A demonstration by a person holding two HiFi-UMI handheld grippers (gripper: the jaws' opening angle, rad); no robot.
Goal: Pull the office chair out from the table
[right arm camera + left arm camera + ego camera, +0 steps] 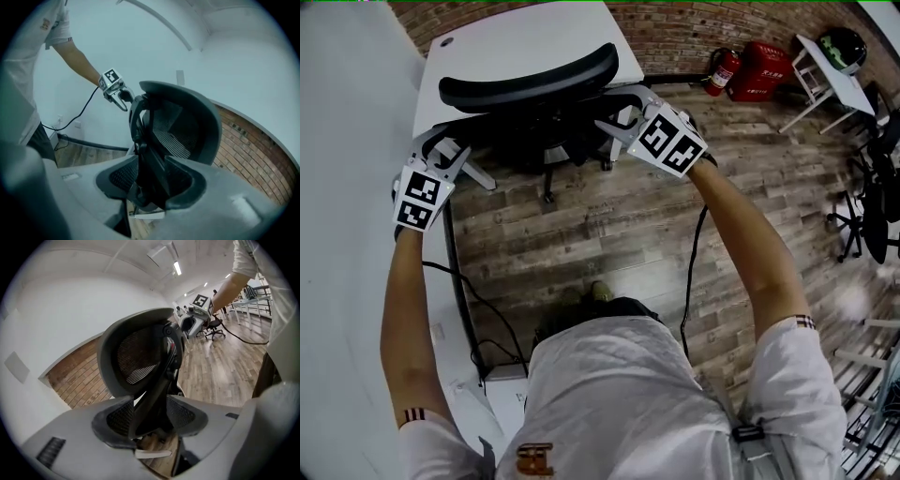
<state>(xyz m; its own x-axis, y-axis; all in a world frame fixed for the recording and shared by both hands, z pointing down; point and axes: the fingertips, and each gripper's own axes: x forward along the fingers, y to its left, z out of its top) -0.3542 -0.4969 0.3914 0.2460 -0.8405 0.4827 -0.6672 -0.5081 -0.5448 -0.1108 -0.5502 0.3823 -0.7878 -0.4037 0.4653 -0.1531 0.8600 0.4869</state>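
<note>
Left tongs, right tongs, each parted astride office chair frame; red box lettering, possibly Chinese, illegible

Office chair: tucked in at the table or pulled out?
Tucked in: seen from above, the backrest of the office chair overlaps the edge of the white table.

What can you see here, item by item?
chair: one, black, against the table
table: one, white, top left
extinguisher: one, red, by the brick wall
box: one, red, beside the extinguisher
side table: one, white, top right
cable: one, black, trailing from the right gripper
floor: wood planks
left gripper: open, chair's back frame between its jaws
right gripper: open, likewise
arms: two, bare
</note>
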